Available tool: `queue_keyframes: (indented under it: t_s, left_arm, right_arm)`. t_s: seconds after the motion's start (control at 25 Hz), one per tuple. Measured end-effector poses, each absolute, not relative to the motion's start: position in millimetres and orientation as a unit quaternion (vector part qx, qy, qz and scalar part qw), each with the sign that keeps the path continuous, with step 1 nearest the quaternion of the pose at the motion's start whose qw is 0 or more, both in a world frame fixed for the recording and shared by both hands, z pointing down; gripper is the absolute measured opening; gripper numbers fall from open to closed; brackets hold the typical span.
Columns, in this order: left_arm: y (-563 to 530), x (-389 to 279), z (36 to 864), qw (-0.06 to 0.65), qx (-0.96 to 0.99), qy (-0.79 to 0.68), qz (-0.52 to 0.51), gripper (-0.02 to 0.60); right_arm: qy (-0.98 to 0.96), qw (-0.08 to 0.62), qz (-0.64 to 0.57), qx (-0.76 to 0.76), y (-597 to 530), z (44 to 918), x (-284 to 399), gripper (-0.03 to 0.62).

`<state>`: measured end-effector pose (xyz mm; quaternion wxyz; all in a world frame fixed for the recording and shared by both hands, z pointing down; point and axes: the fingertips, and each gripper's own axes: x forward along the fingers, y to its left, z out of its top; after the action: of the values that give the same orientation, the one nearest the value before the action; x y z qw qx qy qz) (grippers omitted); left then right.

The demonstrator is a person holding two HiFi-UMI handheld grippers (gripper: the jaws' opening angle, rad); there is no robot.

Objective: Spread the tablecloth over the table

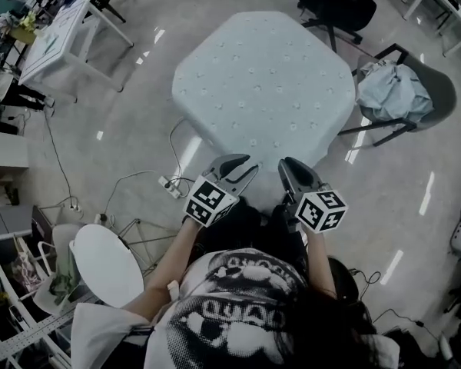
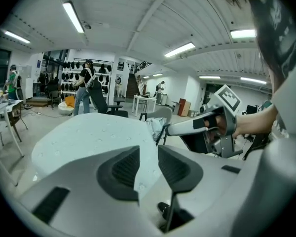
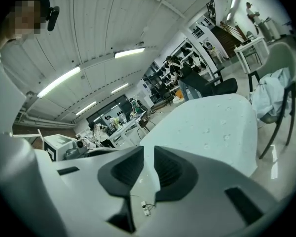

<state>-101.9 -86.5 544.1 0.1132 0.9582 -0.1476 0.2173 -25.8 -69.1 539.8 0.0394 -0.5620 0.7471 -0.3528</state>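
Note:
A pale blue tablecloth [image 1: 261, 83] with small flower dots covers the whole table top and hangs over its edges. It also shows in the left gripper view [image 2: 89, 142] and the right gripper view [image 3: 212, 127]. My left gripper [image 1: 248, 164] [image 2: 148, 153] hovers just short of the table's near edge, open, with nothing between its pads. Beside it my right gripper [image 1: 288, 165] [image 3: 149, 154] stands at the same edge, its jaws a narrow gap apart and empty. Neither touches the cloth. The right gripper [image 2: 217, 127] appears in the left gripper view too.
A chair [image 1: 434, 91] with a light blue cloth bundle [image 1: 392, 91] stands right of the table. A black office chair [image 1: 334, 6] is behind it, a white desk [image 1: 61, 37] at far left. Cables and a power strip [image 1: 169, 187] lie on the floor near my left. People [image 2: 84, 90] stand far off.

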Motion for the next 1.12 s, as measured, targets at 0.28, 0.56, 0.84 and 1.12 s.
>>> queue_keyframes:
  t_s: [0.28, 0.56, 0.84, 1.12]
  left_arm:
    - [-80.0, -135.7, 542.6, 0.120, 0.964, -0.121, 0.202, 0.102]
    - [-69.6, -139.2, 528.4, 0.109, 0.973, -0.097, 0.176, 0.032]
    - [-59.6, -137.2, 521.7, 0.103, 0.978, -0.076, 0.167, 0.015]
    - [-43.9, -142.1, 510.4, 0.098, 0.979, -0.050, 0.169, 0.012]
  right_arm:
    - [0.734, 0.036, -0.337, -0.588, -63.7, 534.1, -65.8, 0.003]
    - [0.742, 0.006, -0.313, -0.593, -53.7, 530.6, -88.7, -0.012]
    - [0.755, -0.014, -0.265, -0.600, -41.0, 518.0, -97.7, -0.008]
    - [0.756, -0.027, -0.239, -0.608, -25.3, 503.6, -115.3, -0.005]
